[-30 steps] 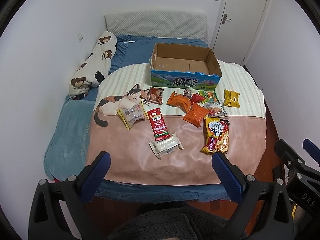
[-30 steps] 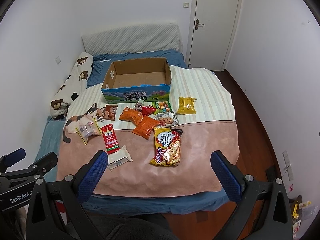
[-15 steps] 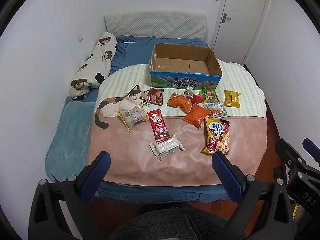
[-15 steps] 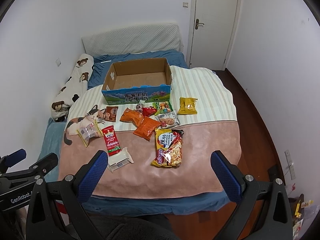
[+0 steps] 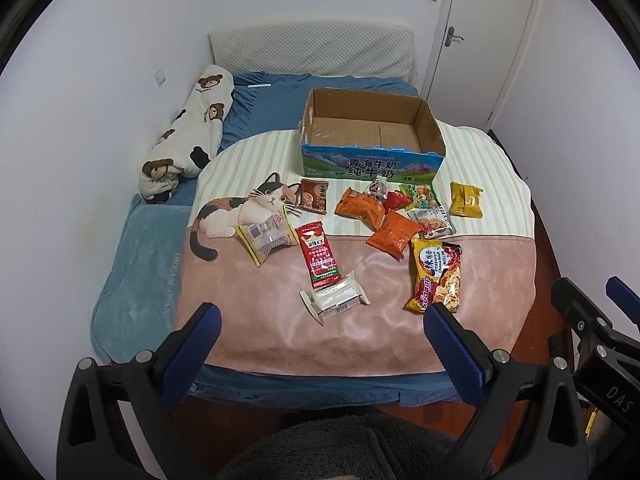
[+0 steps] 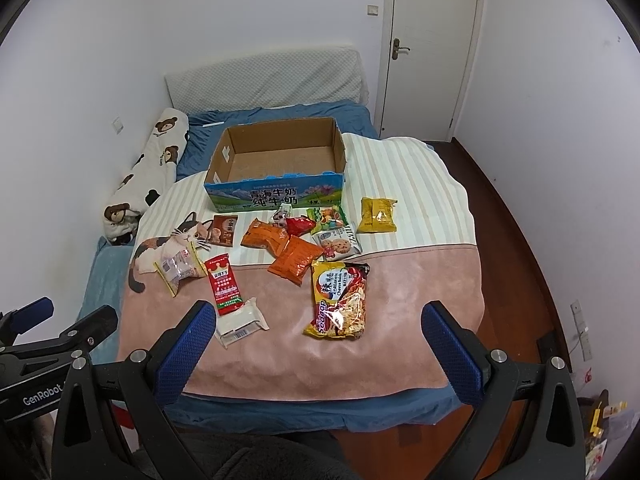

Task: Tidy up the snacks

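Two grippers hang over the near edge of the bed, and both hold nothing. The left gripper (image 5: 320, 340) has its blue fingers wide apart. The right gripper (image 6: 318, 338) has its blue fingers wide apart too.

Ahead of the left gripper, between its fingers, lies a white packet (image 5: 335, 298). A long red packet (image 5: 318, 258) touches its far end. Near the right gripper's right finger side lies a big noodle bag (image 6: 340, 300). Past it sit two orange packets (image 6: 282, 250), close together, with a cookie packet (image 6: 336, 244) just beside them. A yellow packet (image 6: 377, 215) lies alone, farther right.

All the snacks rest on a blanket (image 5: 492, 268) with a cat picture (image 5: 244, 208). Far beyond the snacks stands an open cardboard box (image 5: 434, 130). No snacks are inside it.
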Demonstrator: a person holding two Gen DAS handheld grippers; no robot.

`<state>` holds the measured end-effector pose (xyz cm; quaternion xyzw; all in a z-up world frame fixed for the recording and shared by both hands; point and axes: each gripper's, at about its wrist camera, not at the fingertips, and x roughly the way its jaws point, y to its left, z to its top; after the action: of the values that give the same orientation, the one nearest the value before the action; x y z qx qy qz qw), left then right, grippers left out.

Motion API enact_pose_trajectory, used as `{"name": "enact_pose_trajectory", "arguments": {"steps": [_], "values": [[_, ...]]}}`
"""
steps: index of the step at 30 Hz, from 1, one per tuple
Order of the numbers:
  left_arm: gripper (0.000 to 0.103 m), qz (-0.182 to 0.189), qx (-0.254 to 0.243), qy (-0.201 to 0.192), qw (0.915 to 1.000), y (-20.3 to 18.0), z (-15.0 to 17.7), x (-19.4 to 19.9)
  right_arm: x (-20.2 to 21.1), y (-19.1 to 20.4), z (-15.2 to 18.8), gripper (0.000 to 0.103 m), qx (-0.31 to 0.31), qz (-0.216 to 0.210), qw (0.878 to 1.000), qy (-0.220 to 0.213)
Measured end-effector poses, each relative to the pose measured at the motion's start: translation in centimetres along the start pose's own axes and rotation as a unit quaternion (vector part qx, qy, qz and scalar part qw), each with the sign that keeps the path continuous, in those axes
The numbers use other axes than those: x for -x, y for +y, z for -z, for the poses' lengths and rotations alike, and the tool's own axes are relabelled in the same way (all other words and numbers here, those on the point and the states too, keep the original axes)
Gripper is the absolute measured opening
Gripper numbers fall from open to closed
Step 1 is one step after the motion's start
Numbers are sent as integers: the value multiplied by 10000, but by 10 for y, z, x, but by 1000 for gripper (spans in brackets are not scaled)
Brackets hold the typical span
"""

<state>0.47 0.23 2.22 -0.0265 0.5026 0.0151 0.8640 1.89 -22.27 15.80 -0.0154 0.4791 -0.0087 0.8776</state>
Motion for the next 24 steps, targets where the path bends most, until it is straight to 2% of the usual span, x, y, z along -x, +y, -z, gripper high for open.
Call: {"name": "enact_pose_trajectory", "arguments": {"steps": [2, 17, 24], "values": [[103, -7, 15, 0, 10000, 0, 0, 0, -4, -9, 6, 103, -6, -5, 10000, 4], [103, -19, -1, 12, 10000, -1, -2, -3, -17, -9, 1, 103, -48, -58, 10000, 57], [103, -126, 177, 98, 9997, 12, -14, -34, -41, -15, 1, 103, -244, -98, 9994, 235]]}}
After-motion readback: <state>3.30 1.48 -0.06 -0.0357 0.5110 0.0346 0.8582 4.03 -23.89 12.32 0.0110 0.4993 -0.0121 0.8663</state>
